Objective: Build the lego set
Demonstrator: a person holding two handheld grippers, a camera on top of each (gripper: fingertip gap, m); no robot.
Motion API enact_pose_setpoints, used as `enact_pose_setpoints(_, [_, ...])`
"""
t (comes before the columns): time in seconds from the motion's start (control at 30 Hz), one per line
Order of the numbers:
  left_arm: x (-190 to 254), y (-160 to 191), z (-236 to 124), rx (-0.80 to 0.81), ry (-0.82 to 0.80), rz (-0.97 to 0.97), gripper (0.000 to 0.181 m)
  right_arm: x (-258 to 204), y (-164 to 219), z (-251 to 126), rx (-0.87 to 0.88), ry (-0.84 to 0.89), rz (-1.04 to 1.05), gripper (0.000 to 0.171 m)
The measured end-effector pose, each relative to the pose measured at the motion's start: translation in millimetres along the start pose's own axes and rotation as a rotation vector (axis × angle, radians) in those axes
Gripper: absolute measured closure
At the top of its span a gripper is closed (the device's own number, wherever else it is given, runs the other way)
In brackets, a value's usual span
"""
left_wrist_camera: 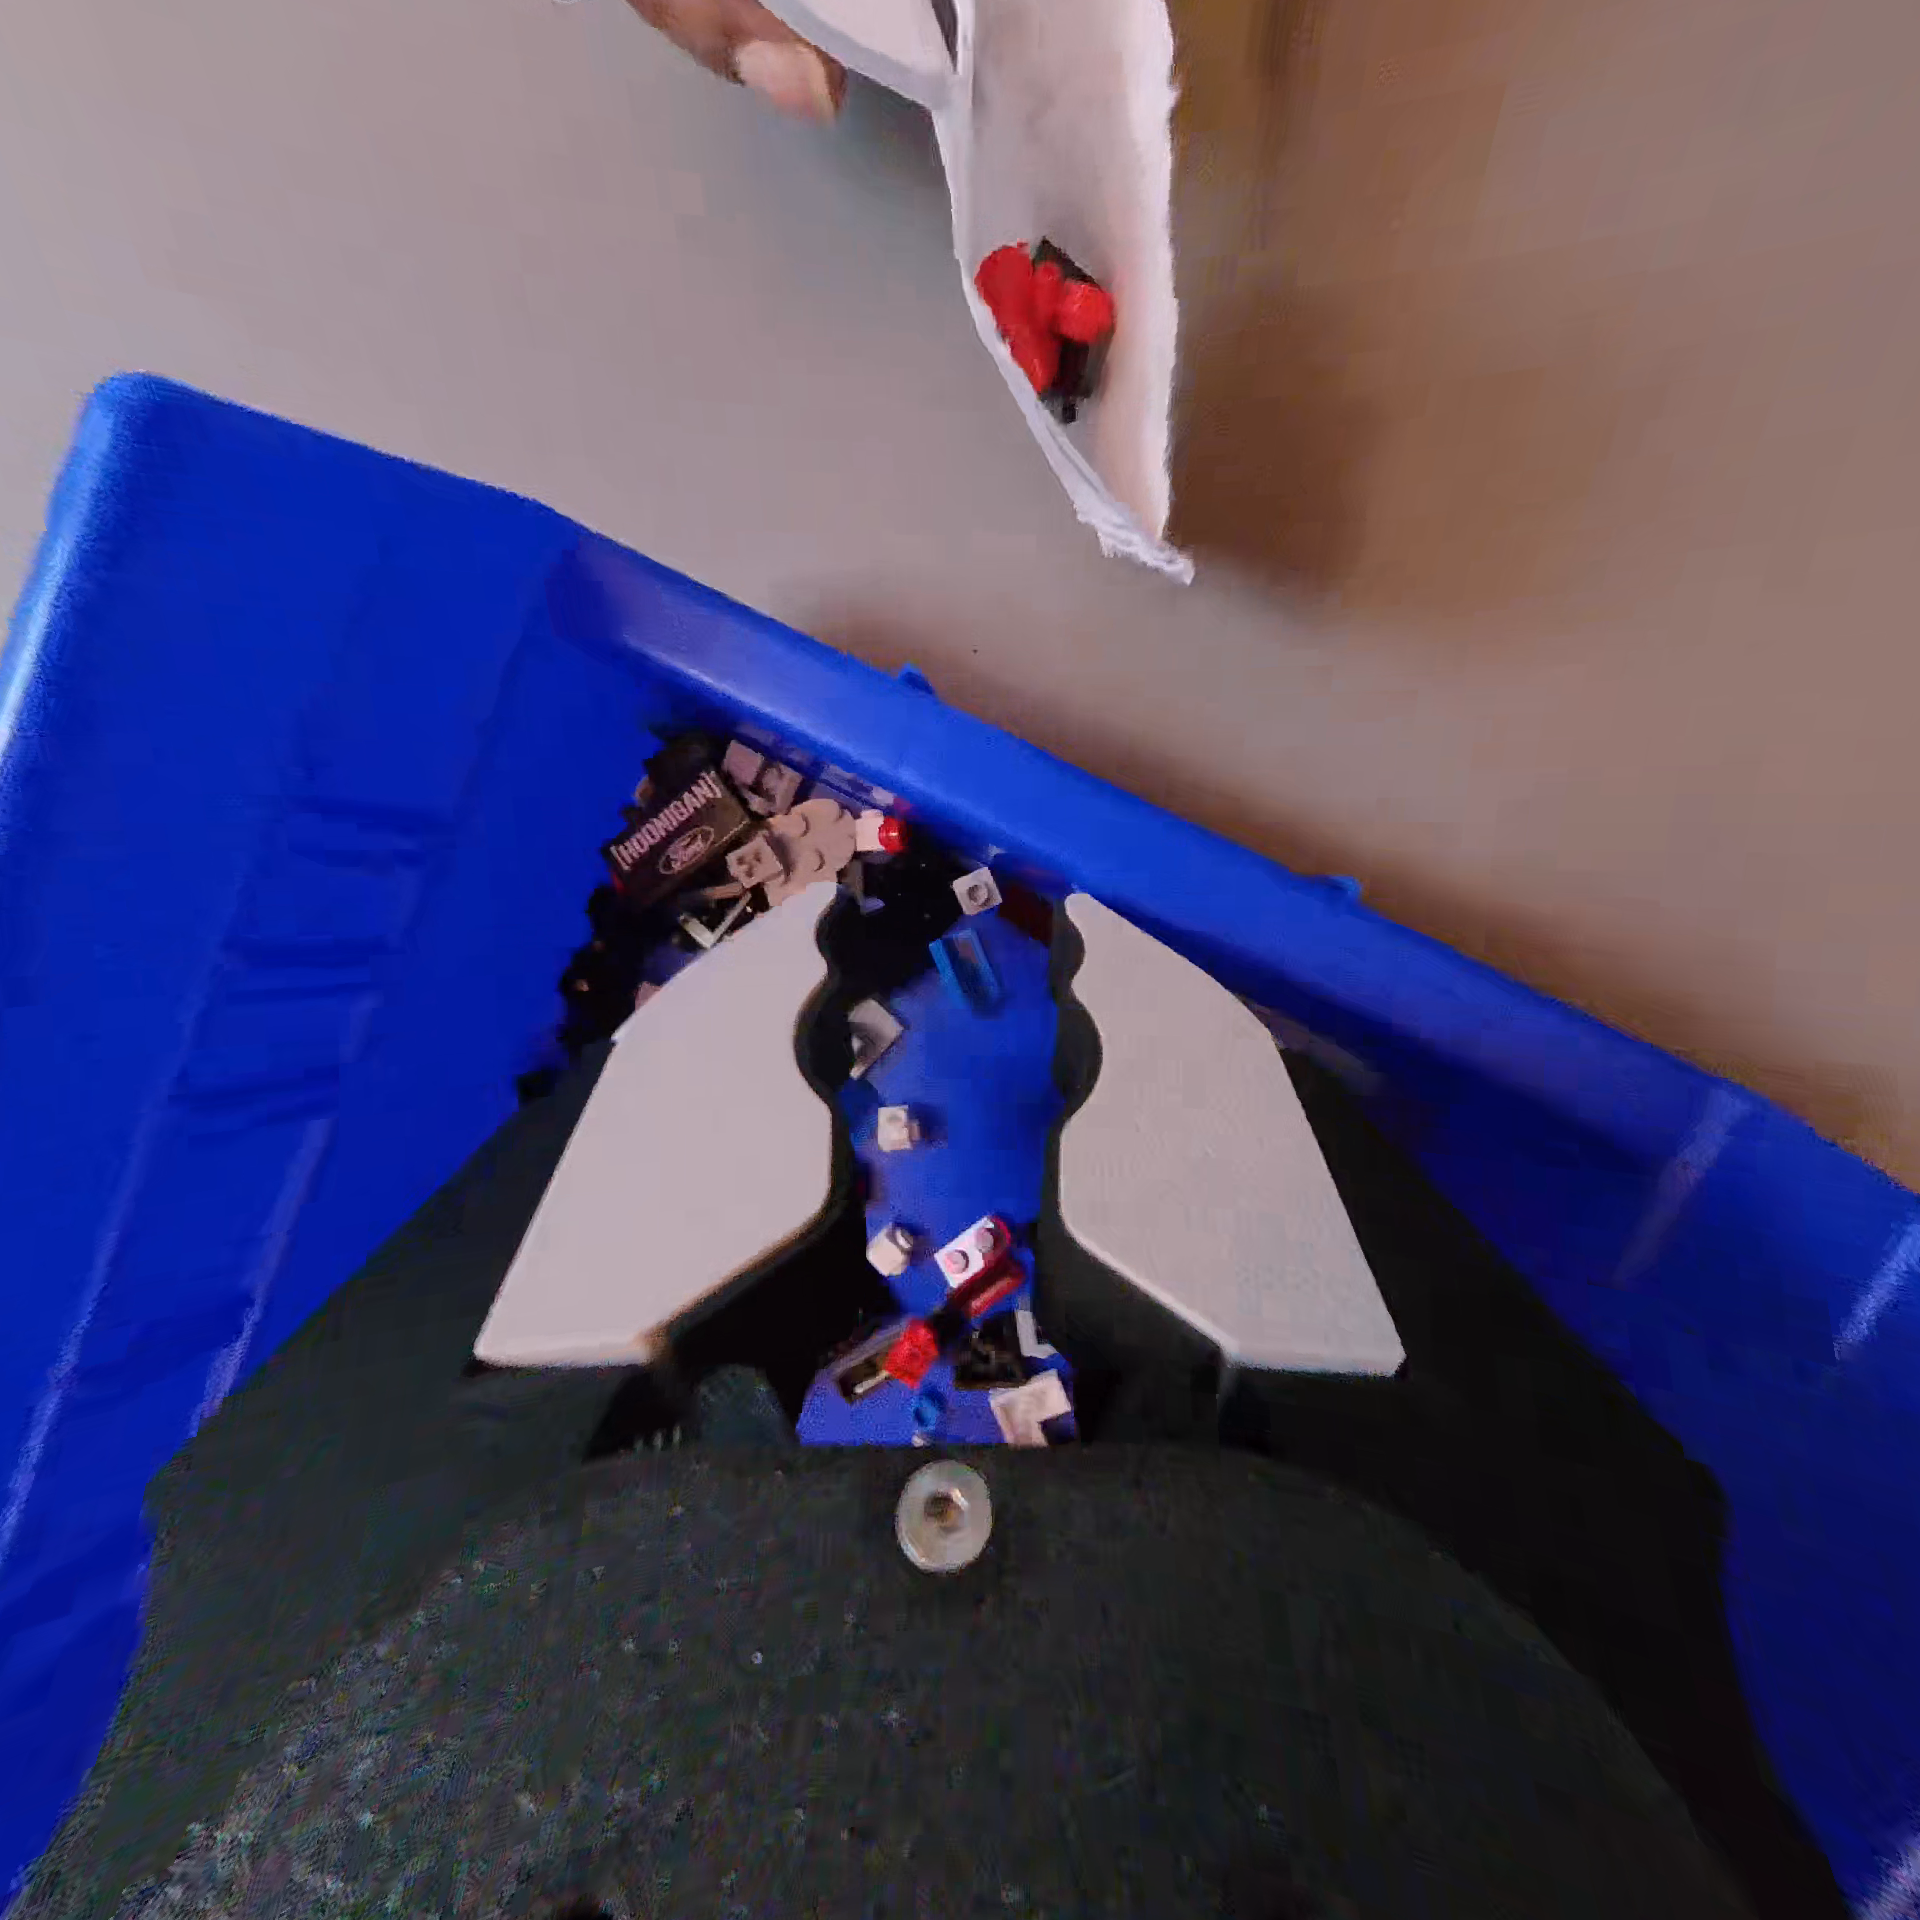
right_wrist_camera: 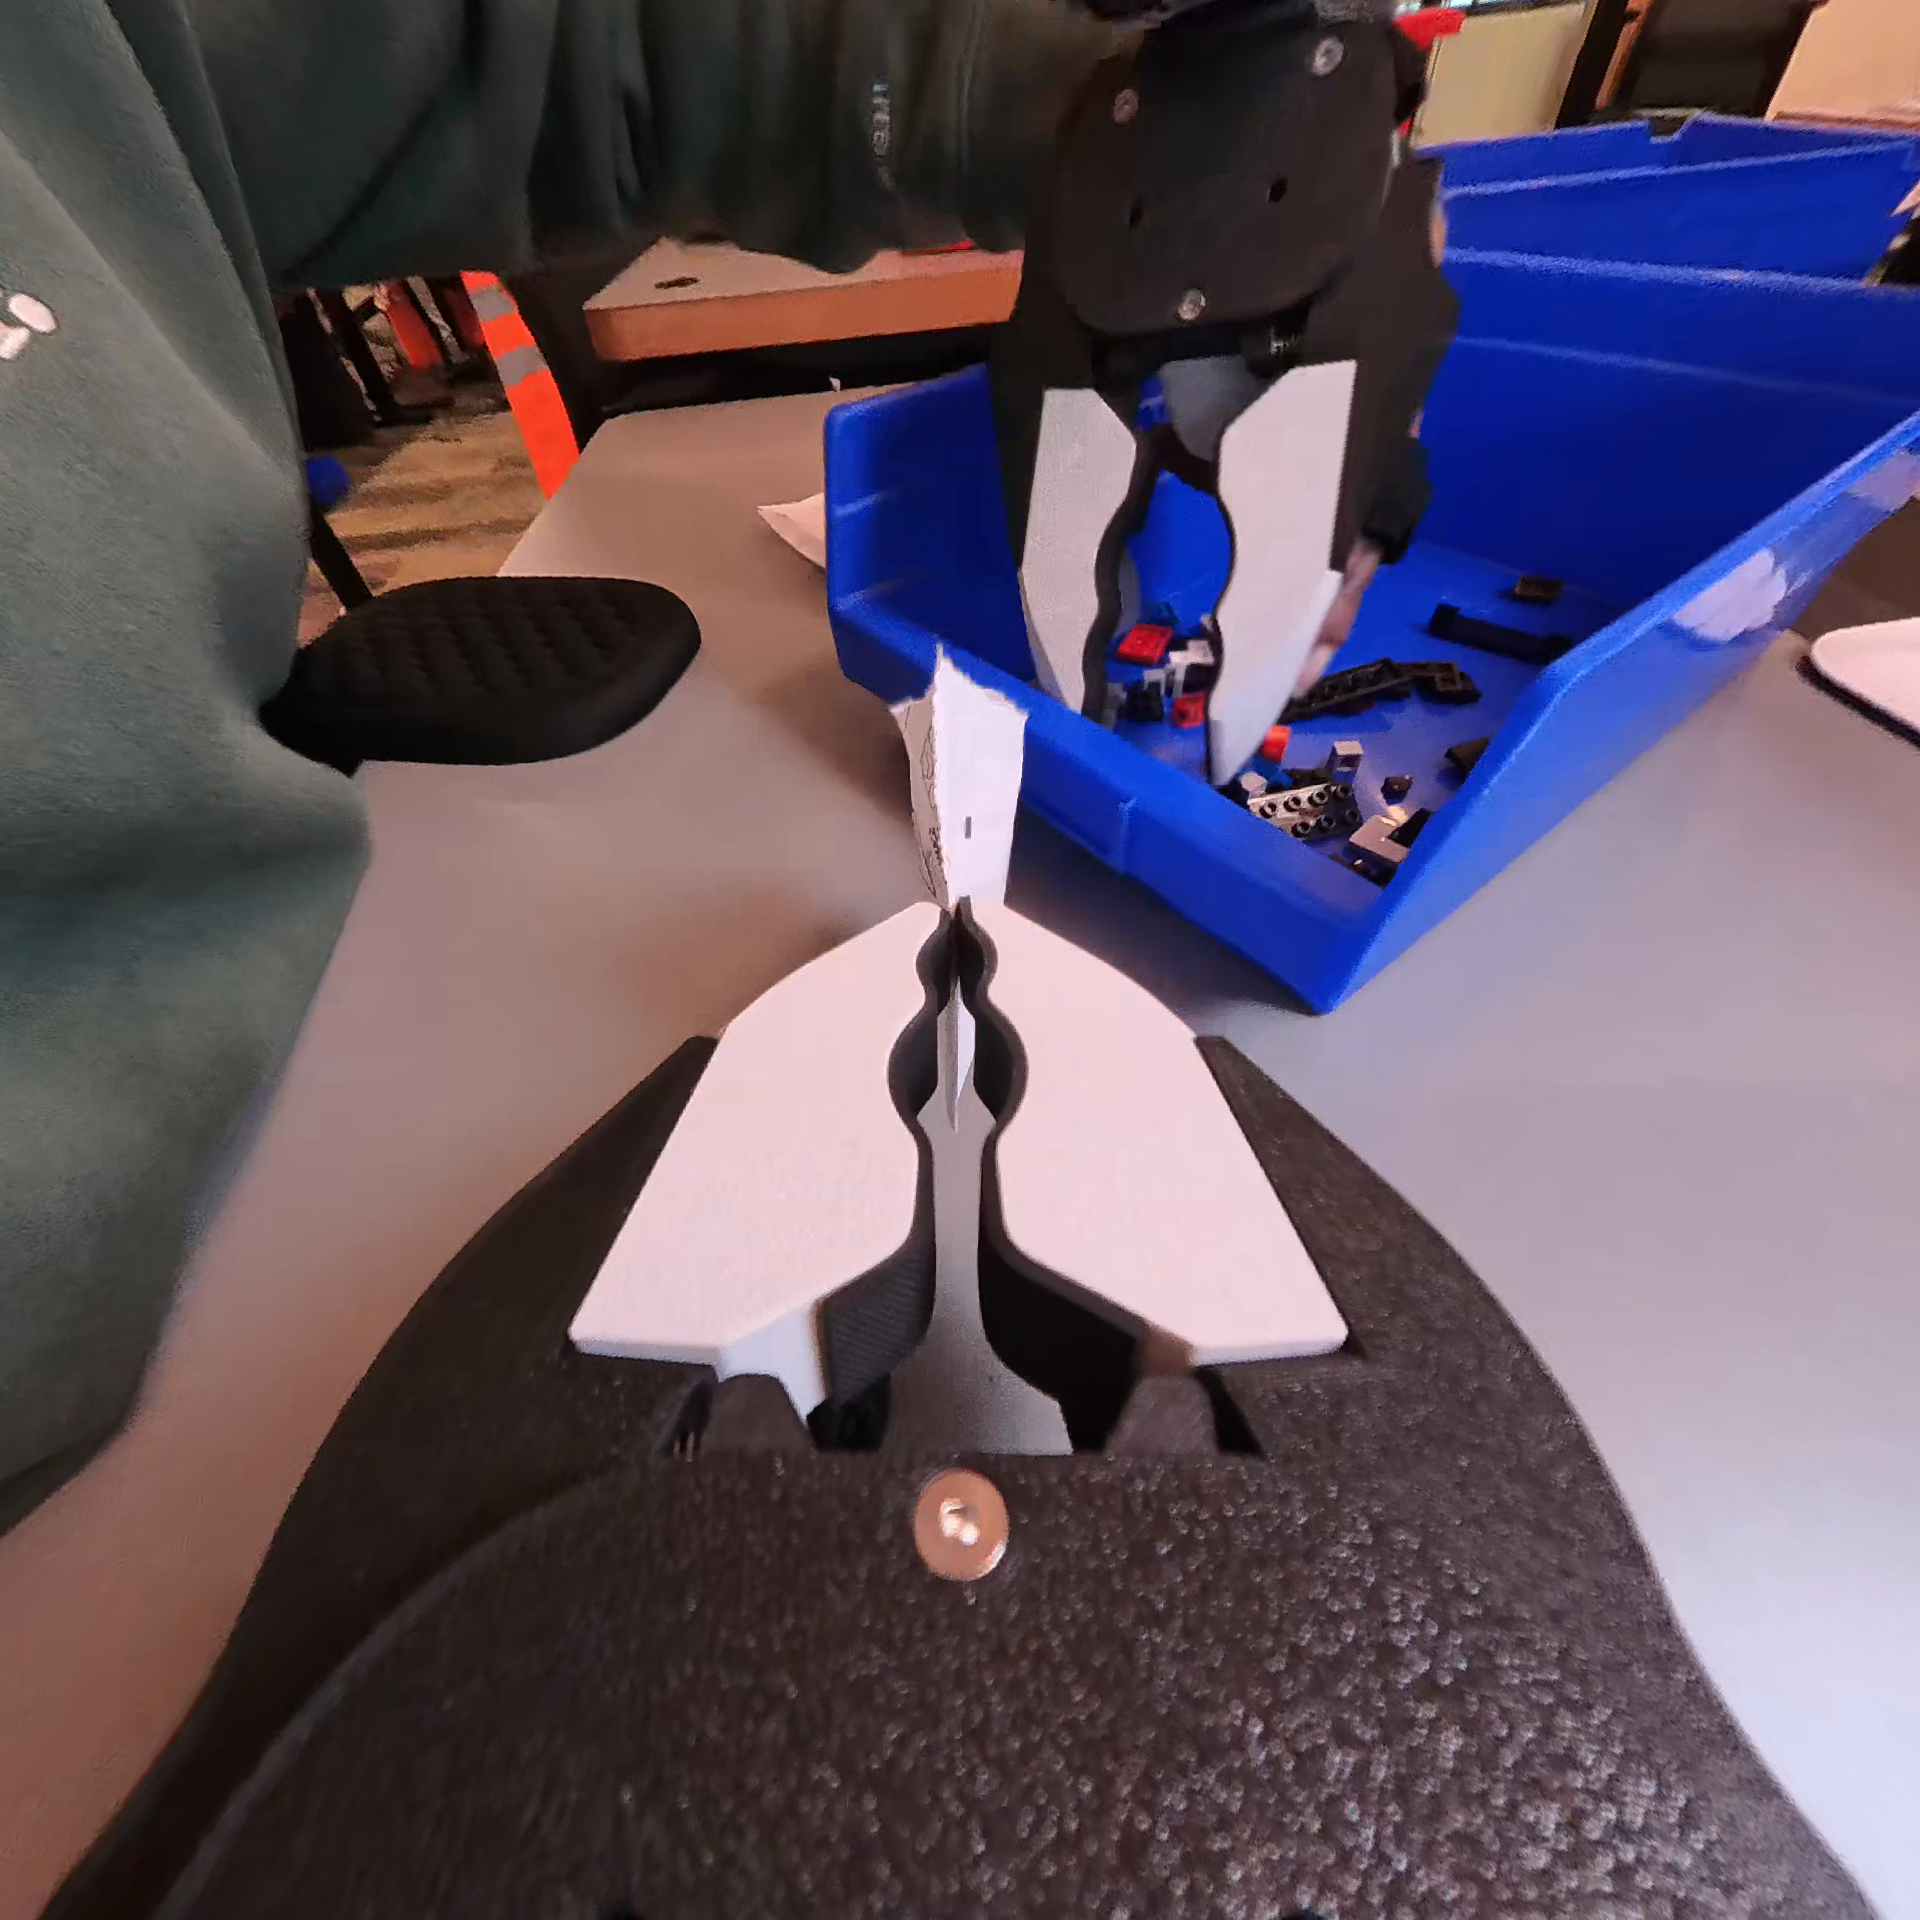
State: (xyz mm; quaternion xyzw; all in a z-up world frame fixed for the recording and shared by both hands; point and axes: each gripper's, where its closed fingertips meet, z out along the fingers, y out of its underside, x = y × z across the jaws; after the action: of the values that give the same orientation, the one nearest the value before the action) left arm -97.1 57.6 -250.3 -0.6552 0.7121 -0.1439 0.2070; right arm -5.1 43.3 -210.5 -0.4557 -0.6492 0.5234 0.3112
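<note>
Left tongs spread, lowered into blue bin over loose bricks. Right tongs pressed together, white paper pinched above counter.

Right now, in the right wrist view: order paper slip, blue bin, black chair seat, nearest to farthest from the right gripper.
1. Paper slip: pinched at the right gripper tips.
2. Blue bin: just ahead, to the right.
3. Black chair seat: farther off, left, beyond the table edge.
</note>
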Motion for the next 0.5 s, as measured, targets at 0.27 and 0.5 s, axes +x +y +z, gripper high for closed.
enact_pose_setpoints(0.27, [-0.2, -2.2, 28.1, 0.032, 0.177, 0.131, 0.148, 3.4, 2.9, 2.6, -0.010, -0.017, 0.042, 0.171])
enact_pose_setpoints(0.5, [-8.0, 16.5, 21.9, 0.024, 0.159, 0.023, 0.158, 2.5, 3.2, 2.3, -0.011, -0.022, 0.042, 0.171])
